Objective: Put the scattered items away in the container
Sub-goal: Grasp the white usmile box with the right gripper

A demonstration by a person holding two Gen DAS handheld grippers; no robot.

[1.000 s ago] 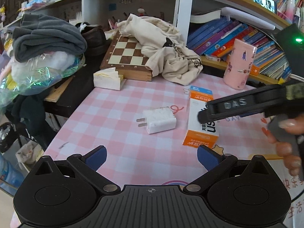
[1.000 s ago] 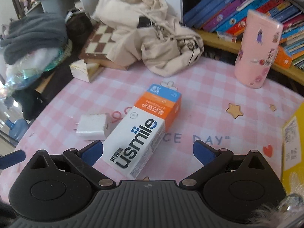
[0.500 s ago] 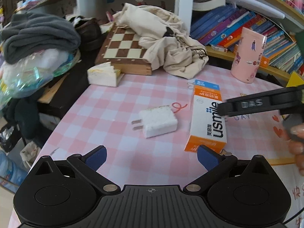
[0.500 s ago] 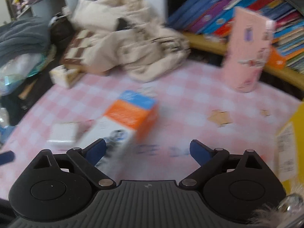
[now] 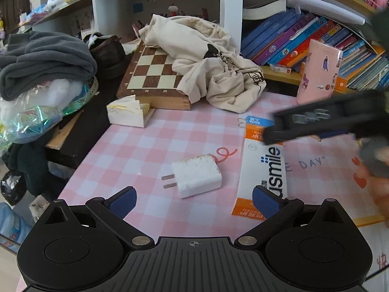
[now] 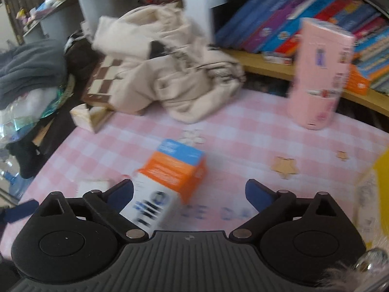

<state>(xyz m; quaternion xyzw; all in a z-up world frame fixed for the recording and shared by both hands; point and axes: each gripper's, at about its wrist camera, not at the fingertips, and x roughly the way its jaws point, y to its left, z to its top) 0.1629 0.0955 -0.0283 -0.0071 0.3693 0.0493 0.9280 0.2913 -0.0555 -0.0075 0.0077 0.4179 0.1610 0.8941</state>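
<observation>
A white charger plug (image 5: 197, 175) lies on the pink checked tablecloth (image 5: 136, 150), just ahead of my left gripper (image 5: 193, 202), which is open and holds nothing. To its right lies an orange, white and blue usmile box (image 5: 262, 168). The right gripper's arm (image 5: 323, 119) reaches across the far end of that box, blurred. In the right wrist view the box (image 6: 172, 175) lies between the spread fingers of my right gripper (image 6: 189, 194), close to the left finger (image 6: 121, 194). Those jaws are opening and the pads do not press on it. The charger (image 6: 93, 186) shows faintly at the left.
A pink stickered tumbler (image 5: 318, 73) stands at the back right by a shelf of books (image 5: 304, 36). A beige cloth (image 5: 209, 65) drapes over a chessboard (image 5: 150, 73), with a tissue box (image 5: 128, 114) beside it. Something yellow (image 6: 381, 170) sits at the right edge.
The left gripper has come closer to the charger. The right gripper has moved in over the usmile box, which now lies between its fingers; that view is blurred.
</observation>
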